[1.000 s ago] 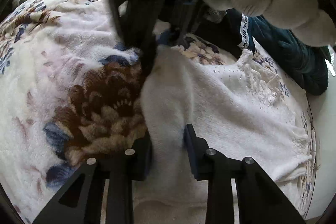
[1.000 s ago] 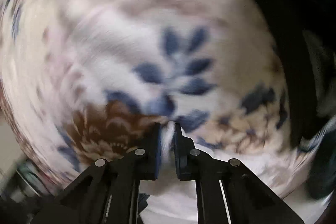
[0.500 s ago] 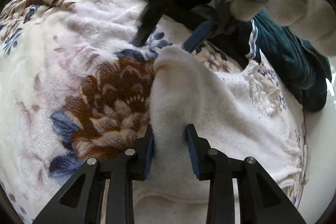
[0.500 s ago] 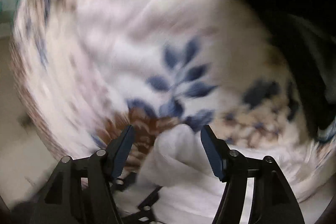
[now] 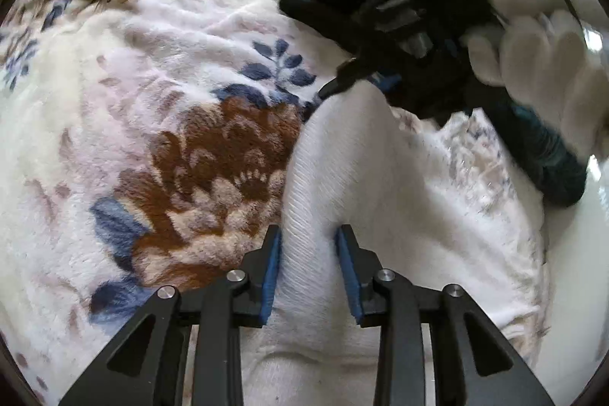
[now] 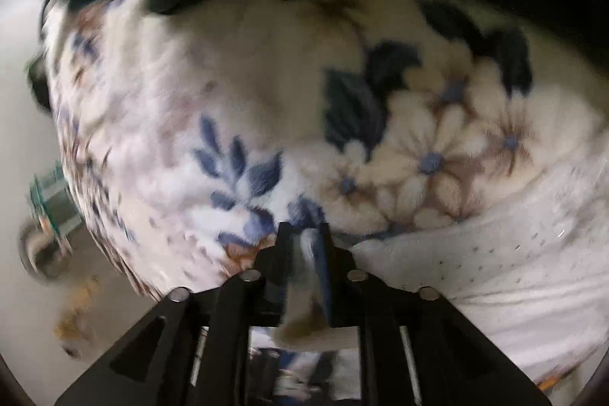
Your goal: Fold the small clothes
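Note:
A white knitted garment [image 5: 399, 185] lies on a floral fleece blanket [image 5: 160, 71]. A raised ribbed fold of it fills the gap of my left gripper [image 5: 310, 273]; both blue pads touch it while the jaws are opening slightly. At the fold's far tip is my right gripper [image 5: 331, 88], carried by a white-gloved hand [image 5: 533, 37]. In the blurred right wrist view my right gripper [image 6: 304, 246] is closing, with a narrow strip of white fabric pinched between its pads. The garment's eyelet part [image 6: 475, 276] spreads to the right.
A dark teal garment [image 5: 548, 155] lies at the blanket's right edge, behind the gloved hand. The blanket [image 6: 266, 94] ends at the left in the right wrist view, with floor and a green object [image 6: 53, 204] beyond. Something dark covers the top of that view.
My right gripper opened wide, let go of the fabric, swung to the upper right and closed again on white fabric. The left gripper stayed on the fold.

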